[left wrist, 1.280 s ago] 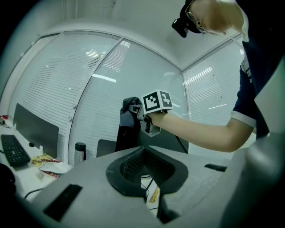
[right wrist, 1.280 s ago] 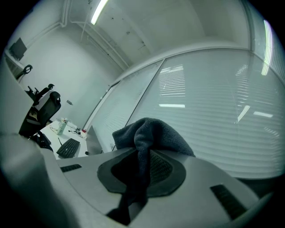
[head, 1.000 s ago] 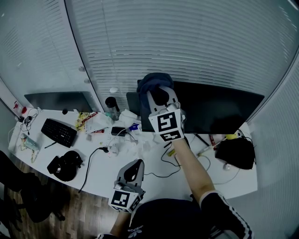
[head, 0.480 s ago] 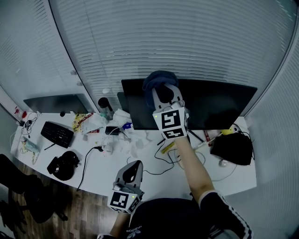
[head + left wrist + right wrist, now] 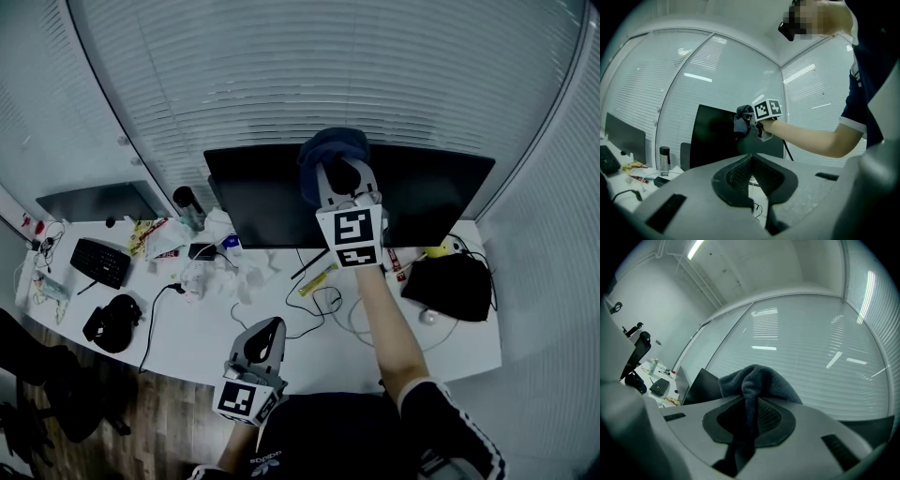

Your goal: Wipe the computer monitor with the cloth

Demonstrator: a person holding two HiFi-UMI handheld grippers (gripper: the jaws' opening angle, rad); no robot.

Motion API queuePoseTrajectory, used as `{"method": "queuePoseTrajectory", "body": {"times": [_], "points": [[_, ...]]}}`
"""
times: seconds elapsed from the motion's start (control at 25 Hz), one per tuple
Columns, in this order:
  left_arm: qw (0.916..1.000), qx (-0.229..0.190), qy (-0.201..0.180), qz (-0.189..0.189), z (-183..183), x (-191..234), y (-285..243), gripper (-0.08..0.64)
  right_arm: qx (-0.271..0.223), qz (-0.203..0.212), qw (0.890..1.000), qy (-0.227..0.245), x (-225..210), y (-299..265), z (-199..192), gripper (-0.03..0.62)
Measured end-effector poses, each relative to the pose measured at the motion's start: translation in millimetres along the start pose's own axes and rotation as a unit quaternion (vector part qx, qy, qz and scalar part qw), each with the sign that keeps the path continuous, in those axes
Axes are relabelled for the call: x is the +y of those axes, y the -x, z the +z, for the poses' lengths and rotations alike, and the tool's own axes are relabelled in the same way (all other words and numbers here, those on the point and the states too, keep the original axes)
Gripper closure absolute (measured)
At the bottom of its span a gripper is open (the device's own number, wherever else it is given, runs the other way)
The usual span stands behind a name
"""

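Note:
A wide black monitor (image 5: pixel 272 202) stands on the white desk (image 5: pixel 197 337). My right gripper (image 5: pixel 339 174) is shut on a dark blue cloth (image 5: pixel 334 150), which is pressed against the monitor's upper edge near its middle. In the right gripper view the cloth (image 5: pixel 757 380) bunches up out of the shut jaws, with the monitor (image 5: pixel 699 386) behind. My left gripper (image 5: pixel 266 330) hangs low by my body, shut with nothing in it. The left gripper view shows its own tips (image 5: pixel 752 157), the monitor (image 5: pixel 712 136), the cloth (image 5: pixel 742 121) and the right gripper (image 5: pixel 751 123).
The desk carries a keyboard (image 5: pixel 98 262), a black headset (image 5: pixel 111 323), a dark bottle (image 5: pixel 187 206), crumpled papers (image 5: pixel 225 272), cables (image 5: pixel 323 305), a yellow pen (image 5: pixel 319 278) and a black bag (image 5: pixel 450 286). A second screen (image 5: pixel 94 202) stands at the left. Window blinds (image 5: pixel 328 75) rise behind.
My right gripper has slid the cloth rightward along the monitor's top edge, from its left corner toward the middle. The left gripper has stayed put.

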State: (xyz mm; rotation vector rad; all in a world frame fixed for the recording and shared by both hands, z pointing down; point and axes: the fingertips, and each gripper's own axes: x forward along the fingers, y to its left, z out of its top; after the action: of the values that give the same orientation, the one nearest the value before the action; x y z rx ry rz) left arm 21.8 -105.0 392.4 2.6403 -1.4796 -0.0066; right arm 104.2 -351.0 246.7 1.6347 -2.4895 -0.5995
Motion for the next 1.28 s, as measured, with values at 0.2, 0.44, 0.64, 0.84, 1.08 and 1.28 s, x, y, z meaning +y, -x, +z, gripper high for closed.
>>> {"method": "queuePoseTrajectory", "body": {"times": [0.2, 0.44, 0.64, 0.84, 1.08, 1.28], "points": [[1.0, 0.001, -0.006, -0.003, -2, -22, -11, 0.555, 0.004, -0.016, 1.0, 0.0, -37, 15, -9, 0.546], [0.9999, 0.003, -0.016, -0.002, -6, -47, -23, 0.555, 0.008, -0.024, 1.0, 0.006, -72, 35, -23, 0.545], [0.9999, -0.007, -0.016, 0.0, -6, -65, -33, 0.554, 0.011, -0.032, 0.999, 0.017, -102, 51, -34, 0.546], [0.9998, -0.009, -0.018, 0.002, -10, -79, -43, 0.555, 0.016, -0.043, 0.999, 0.027, -135, 68, -44, 0.546], [0.9996, -0.01, -0.016, 0.02, -14, -87, -49, 0.555, 0.027, -0.074, 0.997, 0.02, -178, 88, -61, 0.546], [0.9988, -0.015, -0.016, 0.044, -15, -85, -49, 0.555, 0.038, -0.096, 0.994, 0.026, -210, 105, -74, 0.546]]}}
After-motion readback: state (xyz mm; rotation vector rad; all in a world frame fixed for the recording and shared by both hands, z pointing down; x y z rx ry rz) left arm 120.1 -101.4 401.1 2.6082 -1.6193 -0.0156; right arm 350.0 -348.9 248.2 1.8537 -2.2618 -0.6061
